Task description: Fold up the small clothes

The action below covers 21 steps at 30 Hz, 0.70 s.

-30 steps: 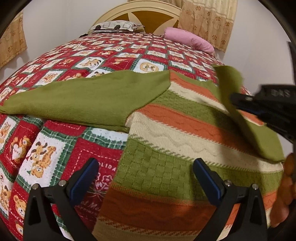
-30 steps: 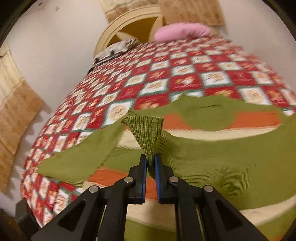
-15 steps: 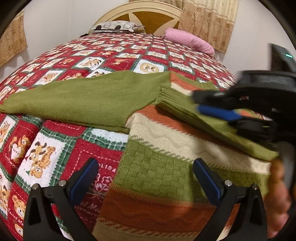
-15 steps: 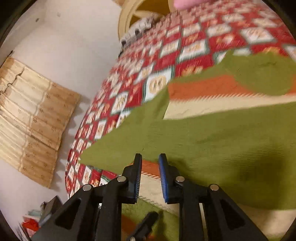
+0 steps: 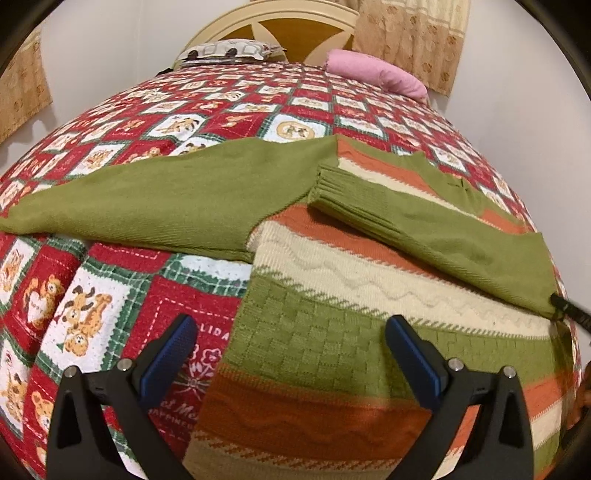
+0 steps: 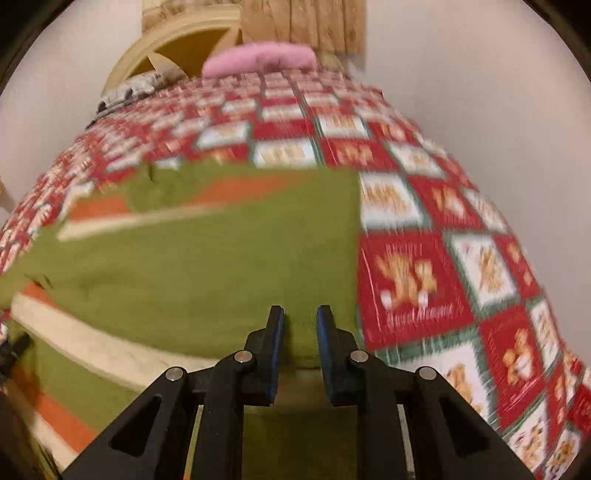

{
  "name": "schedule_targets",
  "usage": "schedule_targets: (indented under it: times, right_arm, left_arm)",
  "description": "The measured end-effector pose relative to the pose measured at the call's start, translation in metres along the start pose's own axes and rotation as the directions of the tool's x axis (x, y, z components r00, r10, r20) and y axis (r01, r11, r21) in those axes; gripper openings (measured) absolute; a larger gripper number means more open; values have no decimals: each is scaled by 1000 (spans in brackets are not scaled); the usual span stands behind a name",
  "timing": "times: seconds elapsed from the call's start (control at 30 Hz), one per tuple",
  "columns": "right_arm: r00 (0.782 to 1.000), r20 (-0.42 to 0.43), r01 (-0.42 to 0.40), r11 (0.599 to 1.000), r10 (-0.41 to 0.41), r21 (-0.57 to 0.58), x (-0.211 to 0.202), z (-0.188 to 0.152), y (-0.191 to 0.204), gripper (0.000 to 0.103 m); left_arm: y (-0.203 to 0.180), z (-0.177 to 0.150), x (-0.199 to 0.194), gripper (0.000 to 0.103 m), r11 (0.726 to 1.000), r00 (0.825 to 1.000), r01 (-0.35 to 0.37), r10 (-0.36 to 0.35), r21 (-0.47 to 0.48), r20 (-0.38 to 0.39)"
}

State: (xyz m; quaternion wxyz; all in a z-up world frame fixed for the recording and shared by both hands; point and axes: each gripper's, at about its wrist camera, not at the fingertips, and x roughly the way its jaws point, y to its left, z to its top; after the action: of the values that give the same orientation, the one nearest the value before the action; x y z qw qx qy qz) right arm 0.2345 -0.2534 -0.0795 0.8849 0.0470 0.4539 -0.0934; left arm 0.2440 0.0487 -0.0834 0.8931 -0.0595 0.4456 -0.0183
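- Currently, left tool: blue-padded fingers spread wide, nothing between them, hovering over the lower hem side of the sweater.
- Right tool: fingers a narrow gap apart, pinching nothing; green knit lies below the gap, at the sweater's right edge. View is blurred.
- Sweater lies flat on the bed quilt, its body running from the left tool away toward the headboard.
- Unfolded sleeve stretches out leftward from the shoulder, long axis across the bed; it lies ahead and left of the left tool, the nearer one. Likely the next piece to bring in.
- Folded sleeve lies diagonally across the chest, ribbed cuff pointing left.
- Materials: sleeves plain fine-rib green knit; body chunky, banded green basketweave, cream cable wave, orange stripes. Soft, limp, will drape.
- Quilt: red, white and green printed patchwork with bears.
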Motion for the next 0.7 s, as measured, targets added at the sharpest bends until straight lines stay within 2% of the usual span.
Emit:
schedule_targets:
  times: [0.07,0.17,0.27,0.37,0.43,0.47,0.53,0.57,0.6,0.63,0.67,0.7]
  right_arm:
    - [999,39,-21,1000,21,11,-1,-7,-9,17]
    - [999,49,-17,1000,17,6,-3,-8,-9,18]
    - [997,62,-37,999,36,13,-2,-7,-11,19]
    - [996,70,-64,997,61,34,-3,-9,-14,19]
    - [994,78,-75,996,71,42,-4,-11,-15,19]
    - [994,83,-77,996,73,43,-5,-12,-16,19]
    - [994,88,-76,996,72,41,-5,-13,-15,19]
    - [994,87,-76,996,72,39,-4,-13,-15,19]
    - [994,86,-74,997,71,37,-4,-13,-14,19]
    - [994,87,-71,997,68,34,-4,-13,-13,19]
    - [994,88,-69,997,66,32,-4,-13,-13,19]
    - [994,90,-69,997,66,32,-4,-12,-13,19]
  left_arm:
    - [-2,5,-13,103,1000,999,13,-13,13,39]
    - [-15,25,-38,103,998,988,2,-11,56,157]
    - [-41,58,-43,103,992,980,-25,0,123,201]
    - [-62,84,-14,103,983,980,-112,86,144,179]
    - [-66,88,14,92,980,986,-138,122,144,114]
    - [-65,87,28,83,979,989,-140,131,145,69]
    - [-63,78,51,79,974,985,-171,173,146,-4]
    - [-56,73,64,83,969,979,-199,204,147,-17]
    - [-52,70,63,93,973,981,-191,193,128,-2]
    - [-44,69,62,99,979,982,-186,186,86,3]
    - [-34,70,64,103,982,983,-184,185,40,-22]
    - [-26,70,65,103,987,987,-159,159,1,-38]
